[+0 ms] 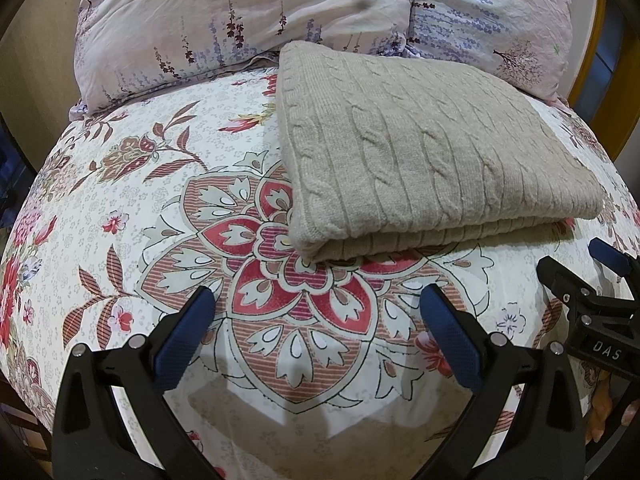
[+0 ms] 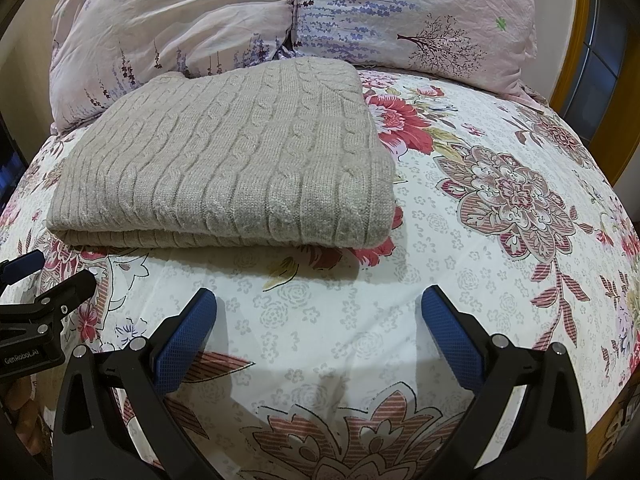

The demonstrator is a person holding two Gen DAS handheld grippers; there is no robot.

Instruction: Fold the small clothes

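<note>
1. While both tools hung above the bedsheet [image 1: 120,184], the left gripper [image 1: 320,304] had its blue-padded fingers [image 1: 188,332] spread wide, with nothing between them and only the printed medallion of the sheet beneath.
2. The right gripper [image 2: 320,304] was likewise spread apart and held nothing; its blue pads [image 2: 452,332] framed a pale patch of the floral sheet.
3. Each gripper showed at the edge of the other's view: the right one at the far right of the left wrist view, the left one at the far left of the right wrist view, so the two hovered side by side and near each other.
4. Just beyond both pairs of fingers lay the beige cable-knit sweater [image 1: 424,152], folded into a thick rectangle, flat on the sheet, its rounded folded edge facing the grippers and apart from them.
5. From the left wrist it sat ahead and to the right; from the right wrist, ahead and to the left, so it lay roughly between the two tools' lines of sight.
6. Behind the sweater, two pillows [image 2: 400,12] in pale pink and lavender flower print stood side by side at the head of the bed, the sweater's far corner touching or overlapping them.
7. A yellow wooden frame [image 2: 568,52] curved past the right pillow.
</note>
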